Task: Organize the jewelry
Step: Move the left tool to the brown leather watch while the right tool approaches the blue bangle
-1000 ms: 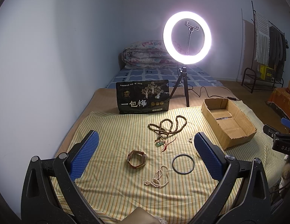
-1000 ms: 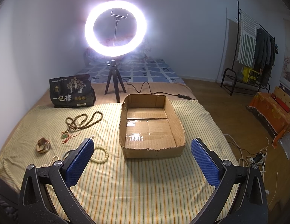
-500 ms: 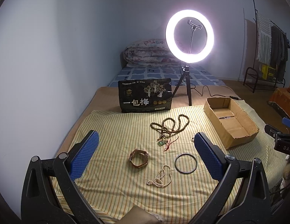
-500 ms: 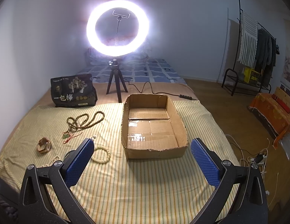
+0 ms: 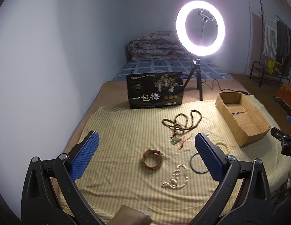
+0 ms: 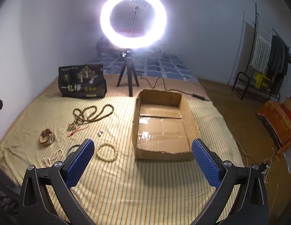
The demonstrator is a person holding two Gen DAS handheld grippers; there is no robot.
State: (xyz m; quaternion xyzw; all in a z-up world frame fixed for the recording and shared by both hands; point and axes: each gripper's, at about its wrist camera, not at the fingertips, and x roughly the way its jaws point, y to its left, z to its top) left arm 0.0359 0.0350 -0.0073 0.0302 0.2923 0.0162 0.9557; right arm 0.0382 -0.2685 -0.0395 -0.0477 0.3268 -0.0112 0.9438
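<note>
Hovering above a yellow striped cloth (image 6: pixel 126 178), the left gripper (image 5: pixel 145 155) and right gripper (image 6: pixel 143 157) both have their blue-padded jaws spread wide with nothing between them. Nearest the left one lie a white pearl strand (image 5: pixel 175 178), a dark thin bangle (image 5: pixel 197 164) half hidden behind a blue pad, and a brown bracelet (image 5: pixel 152 158). A pale bead bracelet (image 6: pixel 106 152) sits just beside the right gripper's left pad, with two tiny pale pieces (image 6: pixel 100 132) beyond it, too small to identify. Farther on, a green pendant on red cord (image 5: pixel 175 141) touches a long coil of brown beads (image 5: pixel 183 122). An open cardboard box (image 6: pixel 164 123), empty with shiny tape on its floor, stands to the right of the jewelry, well apart from it. Behind, a black bag (image 5: pixel 155 91) reads "一包梅" in large characters; its smaller print is unreadable. A lit ring light (image 6: pixel 133 19) on a small tripod glares, washing out what is behind it. Past that lie a blue checked bed (image 5: pixel 164 65) and a folded quilt (image 5: pixel 154 46); a clothes rack (image 6: pixel 265 56) stands at far right.
</note>
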